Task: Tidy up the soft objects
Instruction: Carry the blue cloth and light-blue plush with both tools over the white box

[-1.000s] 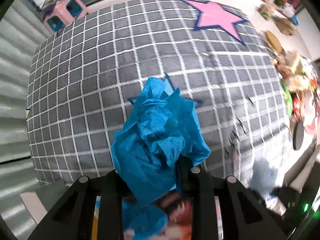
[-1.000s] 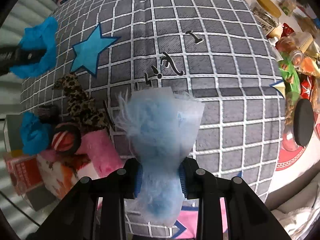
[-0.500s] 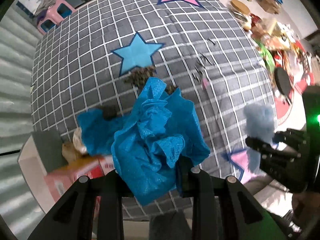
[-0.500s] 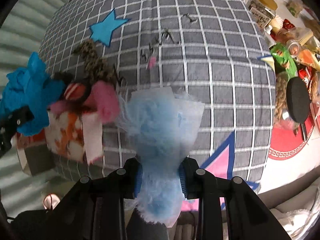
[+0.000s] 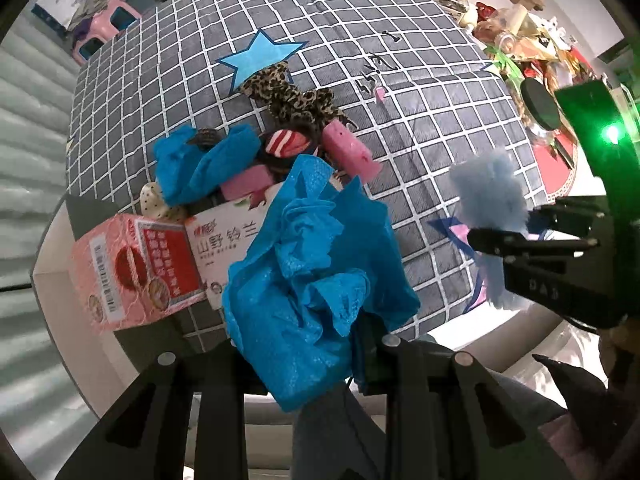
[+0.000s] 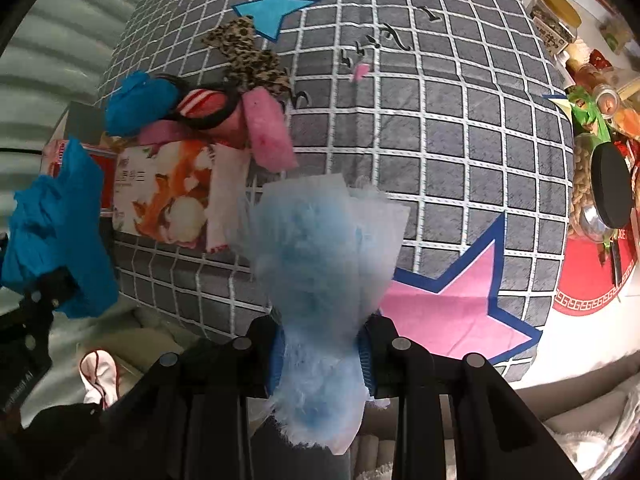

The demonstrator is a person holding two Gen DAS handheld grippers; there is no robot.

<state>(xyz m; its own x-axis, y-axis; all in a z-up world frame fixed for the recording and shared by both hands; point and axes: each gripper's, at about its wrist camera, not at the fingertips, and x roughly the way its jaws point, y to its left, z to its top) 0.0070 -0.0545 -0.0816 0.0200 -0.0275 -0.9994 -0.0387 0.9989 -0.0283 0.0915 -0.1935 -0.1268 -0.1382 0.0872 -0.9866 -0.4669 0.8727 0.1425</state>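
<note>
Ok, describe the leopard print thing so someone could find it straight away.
Start at the grey checked cloth and find its blue star. The leopard print fabric overlaps that star's lower point, above the carton's pile. It alone is spotted brown and black; its neighbours are plain blue or pink.

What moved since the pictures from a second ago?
Both grippers slid back toward the bed's near edge, by the box. The left gripper stays shut on the blue cloth, the right gripper on the fluffy pale blue cloth. The pile by the box lies unchanged.

White carton face (image 5: 236, 240): large Chinese characters "山野铃兰" (smaller lines beneath unreadable). Adjoining pink side panel (image 5: 132, 272), left: barcode strip, digits too small to read.
</note>
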